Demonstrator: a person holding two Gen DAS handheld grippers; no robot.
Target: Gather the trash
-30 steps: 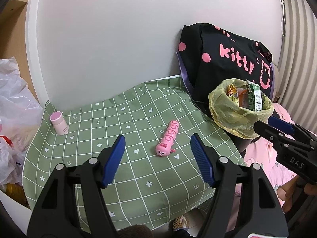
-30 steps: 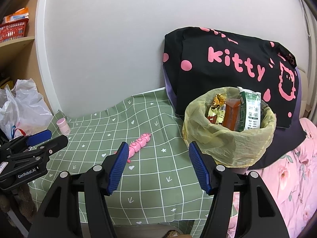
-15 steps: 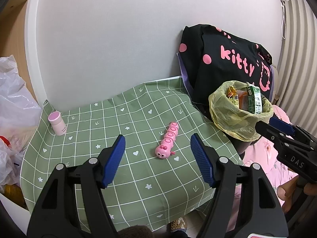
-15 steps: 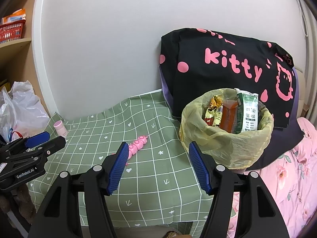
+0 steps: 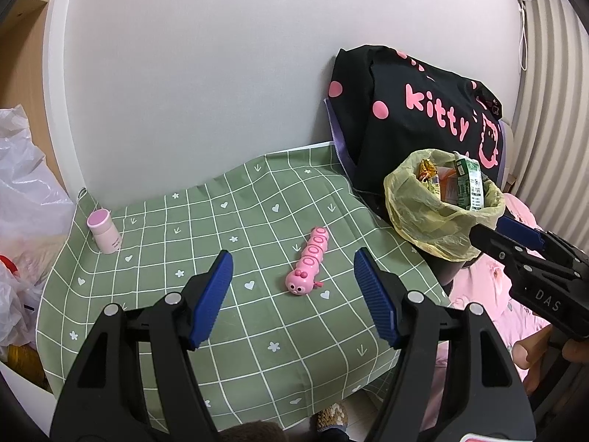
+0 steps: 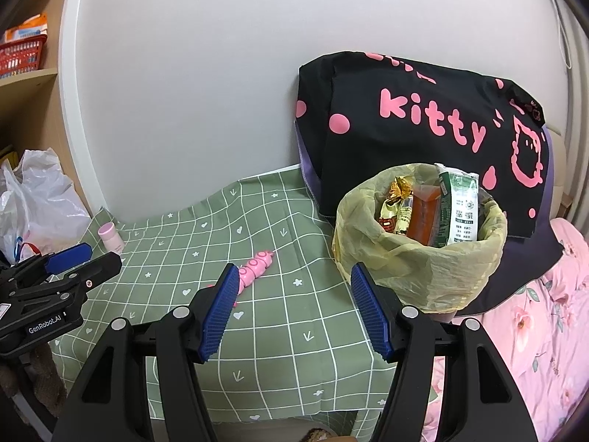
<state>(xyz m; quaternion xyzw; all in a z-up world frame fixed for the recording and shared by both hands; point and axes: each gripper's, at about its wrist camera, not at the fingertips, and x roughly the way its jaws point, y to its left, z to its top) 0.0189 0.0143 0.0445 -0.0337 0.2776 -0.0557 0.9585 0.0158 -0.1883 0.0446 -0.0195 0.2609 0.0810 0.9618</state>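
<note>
On the bench a toy caterpillar lay mid-cloth, a small bottle far left, the bin at right.

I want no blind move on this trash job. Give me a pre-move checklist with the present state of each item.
1. Left claw open and empty: ok, nothing between its blue pads.
2. Right claw open and empty: ok.
3. Bin upright, yellow liner open: ok, it already holds wrappers and a green carton.
4. Loose trash left on the green cloth: cannot tell; only a pink caterpillar toy and a small pink bottle lie there, neither plainly trash.
5. Room left in the bin: cannot tell, the carton stands above the rim.
6. Claws apart from each other: ok.
</note>
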